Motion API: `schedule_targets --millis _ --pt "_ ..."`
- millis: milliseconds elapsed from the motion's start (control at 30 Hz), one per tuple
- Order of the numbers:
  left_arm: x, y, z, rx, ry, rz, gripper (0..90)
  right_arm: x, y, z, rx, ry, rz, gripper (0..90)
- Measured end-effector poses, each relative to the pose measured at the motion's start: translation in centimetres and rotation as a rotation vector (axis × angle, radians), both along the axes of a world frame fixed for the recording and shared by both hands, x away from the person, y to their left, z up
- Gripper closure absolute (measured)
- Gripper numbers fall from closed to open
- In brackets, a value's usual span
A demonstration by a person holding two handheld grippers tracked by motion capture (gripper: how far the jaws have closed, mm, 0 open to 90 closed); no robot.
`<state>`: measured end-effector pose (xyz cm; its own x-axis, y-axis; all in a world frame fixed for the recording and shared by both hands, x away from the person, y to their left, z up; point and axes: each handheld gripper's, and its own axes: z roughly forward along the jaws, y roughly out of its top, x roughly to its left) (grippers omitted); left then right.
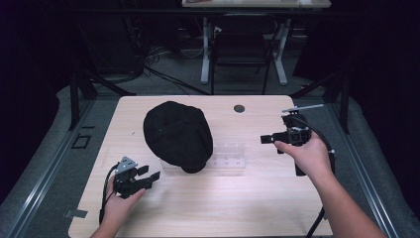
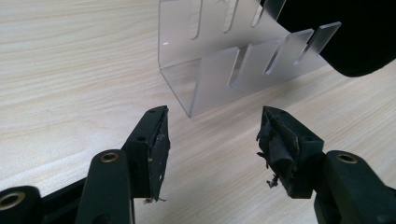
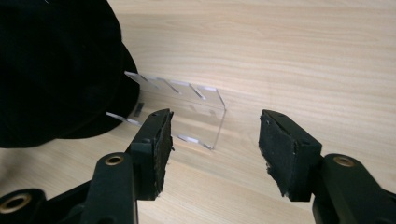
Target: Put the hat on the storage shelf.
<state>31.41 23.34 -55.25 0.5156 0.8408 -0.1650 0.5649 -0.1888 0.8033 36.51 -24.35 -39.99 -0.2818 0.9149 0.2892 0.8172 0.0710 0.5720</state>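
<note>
Black cap (image 1: 177, 135) rests on the slotted clear acrylic rack (image 1: 228, 157) at desk (image 1: 223, 208) centre. Left gripper (image 1: 151, 173) and right gripper (image 1: 266, 139) both released, flanking; near edge open.

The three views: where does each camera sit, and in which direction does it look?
High view: above the person's side, looking forward and down at the table; both forearms enter, holding the left gripper and right gripper.
Left gripper view: behind its open jaws, facing the clear slotted rack.
Right gripper view: behind its open jaws, facing the rack's other end.
Shared: both gripper views show the rack and black cap.
</note>
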Motion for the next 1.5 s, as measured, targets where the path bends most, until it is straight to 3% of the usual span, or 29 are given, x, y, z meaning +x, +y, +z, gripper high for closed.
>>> schedule_targets --millis 200,233,333,533,933,1100,1500 --pt "0.0 -0.1 -0.2 0.006 0.003 -0.006 42.9 -1.3 -0.2 -1.9 -0.046 0.01 -0.007 42.6" --pt "0.0 -0.1 -0.2 0.011 0.005 -0.005 42.9 -1.5 -0.2 -2.1 -0.059 -0.009 -0.012 42.5" --pt "0.0 -0.2 -0.2 0.012 0.006 -0.007 42.9 -1.9 -0.2 -2.8 -0.055 -0.01 -0.008 42.4" --pt "-0.1 -0.2 -0.3 0.014 0.004 -0.009 42.7 -3.5 0.2 -5.4 -0.102 -0.023 -0.006 42.4" --pt "0.0 -0.3 -0.5 0.006 -0.006 -0.002 42.4 -5.5 -0.3 -9.1 -0.087 -0.054 -0.026 42.5" --pt "0.0 -0.3 -0.5 0.012 -0.004 -0.006 42.3 -6.7 -0.8 -10.9 -0.083 -0.1 -0.044 42.5" --pt "-0.1 -0.5 -0.5 0.021 0.002 -0.018 41.5 -8.3 -1.3 -13.5 -0.077 -0.203 -0.065 41.7"
